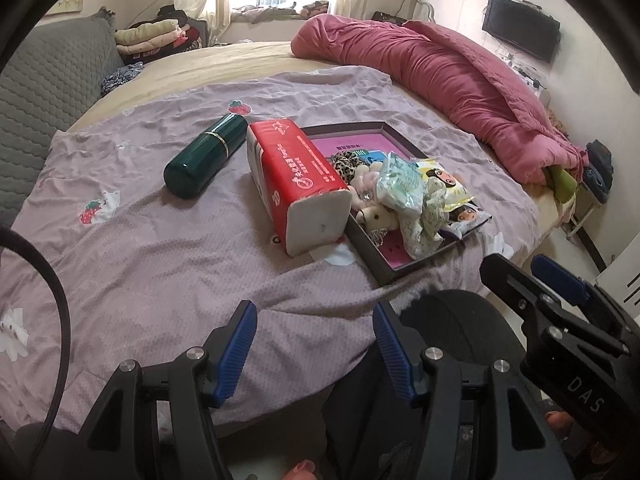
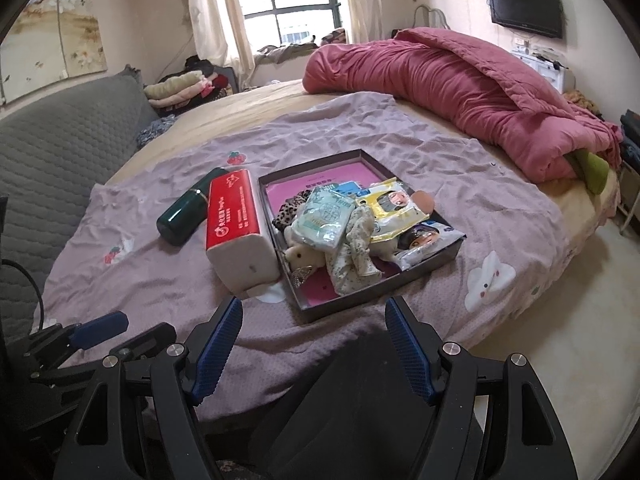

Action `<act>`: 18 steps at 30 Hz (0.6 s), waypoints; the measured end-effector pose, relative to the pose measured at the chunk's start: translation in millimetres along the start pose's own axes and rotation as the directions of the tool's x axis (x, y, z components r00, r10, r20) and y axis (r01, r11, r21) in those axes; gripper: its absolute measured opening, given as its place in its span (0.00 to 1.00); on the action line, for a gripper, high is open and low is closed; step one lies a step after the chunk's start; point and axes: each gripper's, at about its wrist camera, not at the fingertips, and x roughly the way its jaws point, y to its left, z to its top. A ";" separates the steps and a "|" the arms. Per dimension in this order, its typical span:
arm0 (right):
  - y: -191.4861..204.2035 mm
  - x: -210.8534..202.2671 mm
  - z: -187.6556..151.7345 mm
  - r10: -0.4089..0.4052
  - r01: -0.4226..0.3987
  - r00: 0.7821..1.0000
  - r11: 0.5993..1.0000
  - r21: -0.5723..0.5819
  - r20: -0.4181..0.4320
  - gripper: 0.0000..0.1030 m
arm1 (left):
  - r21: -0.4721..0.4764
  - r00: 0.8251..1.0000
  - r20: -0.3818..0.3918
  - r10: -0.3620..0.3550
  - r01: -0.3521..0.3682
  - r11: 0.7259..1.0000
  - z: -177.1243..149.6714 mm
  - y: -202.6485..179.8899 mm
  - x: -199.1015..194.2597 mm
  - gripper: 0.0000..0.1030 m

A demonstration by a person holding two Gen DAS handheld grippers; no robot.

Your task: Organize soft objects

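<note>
A shallow dark box [image 1: 384, 274] [image 2: 320, 314] with a pink floor lies on the purple sheet. It holds several soft things: a floral cloth [image 2: 352, 256], a pale green tissue pack [image 2: 320, 220], a small plush toy [image 2: 302, 256], a leopard-print piece [image 2: 290, 210] and cartoon-printed packets [image 2: 394, 204]. A red tissue pack [image 1: 298, 172] [image 2: 236, 216] lies against the box's left side. My left gripper [image 1: 316, 340] is open and empty, above the bed's near edge. My right gripper [image 2: 314, 340] is open and empty, just short of the box.
A dark green bottle [image 1: 204, 156] [image 2: 186, 212] lies left of the red pack. A rolled pink quilt [image 1: 452, 76] [image 2: 460, 96] lies along the far right of the bed. A grey sofa [image 2: 60, 160] stands at left. A TV [image 2: 524, 8] hangs on the right wall.
</note>
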 end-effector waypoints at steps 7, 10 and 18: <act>8.4 -5.6 -3.2 0.007 -0.007 1.000 1.000 -0.024 -0.008 0.73 | 0.030 1.000 0.009 0.011 -0.011 0.999 -6.1 -4.9 -2.0 0.58; 9.0 -4.3 -5.6 0.011 -0.012 1.000 1.000 -0.024 -0.023 0.73 | 0.037 1.000 0.011 0.010 -0.011 0.999 -8.4 -5.0 -0.3 0.58; 3.7 1.8 -9.0 -0.032 0.033 0.997 0.999 0.008 -0.064 0.73 | 0.008 1.000 -0.004 -0.013 0.014 1.000 -9.8 4.8 4.7 0.58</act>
